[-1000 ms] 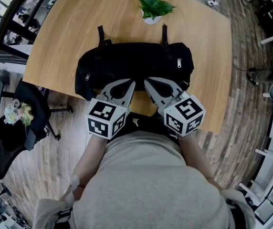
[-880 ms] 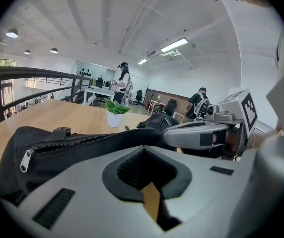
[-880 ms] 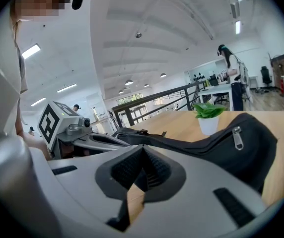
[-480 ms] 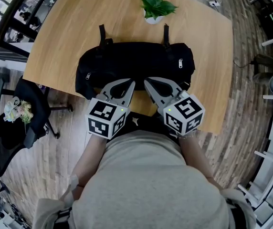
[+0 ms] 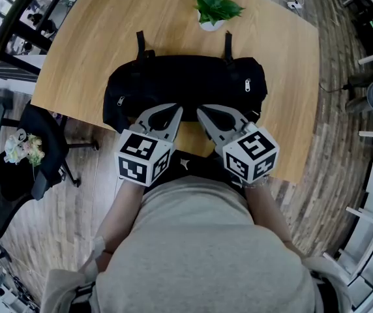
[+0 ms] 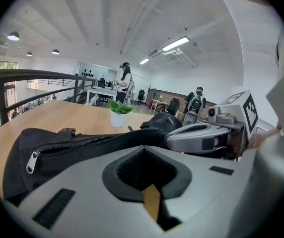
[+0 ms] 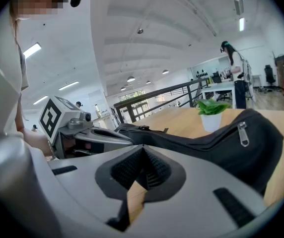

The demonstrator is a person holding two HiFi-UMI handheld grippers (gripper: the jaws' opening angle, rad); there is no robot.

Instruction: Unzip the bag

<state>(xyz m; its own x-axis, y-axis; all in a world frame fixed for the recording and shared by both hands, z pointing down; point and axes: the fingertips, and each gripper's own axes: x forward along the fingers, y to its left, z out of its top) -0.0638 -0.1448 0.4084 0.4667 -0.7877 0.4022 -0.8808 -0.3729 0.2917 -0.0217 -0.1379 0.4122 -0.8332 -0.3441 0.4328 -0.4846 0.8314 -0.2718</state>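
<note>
Open-plan office; wooden surface (image 5: 108, 31) below us. Black bag (image 5: 186, 83) lies lengthwise across surface, zipped shut, potted plant (image 5: 214, 8) just behind it. We hold left claw (image 5: 175, 110) and right claw (image 5: 201, 111) side by side at bag's near edge, tips close to each other. Both claws pressed together, nothing pinched between jaws. Zipper pull (image 5: 248, 85) sits near bag's right end, second zipper pull (image 5: 120, 103) near left end.

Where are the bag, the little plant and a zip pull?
bag (image 5: 186, 80), head view, top panel
plant (image 5: 216, 5), head view, green leaves
zip pull (image 7: 242, 133), right gripper view, metal tab
</note>
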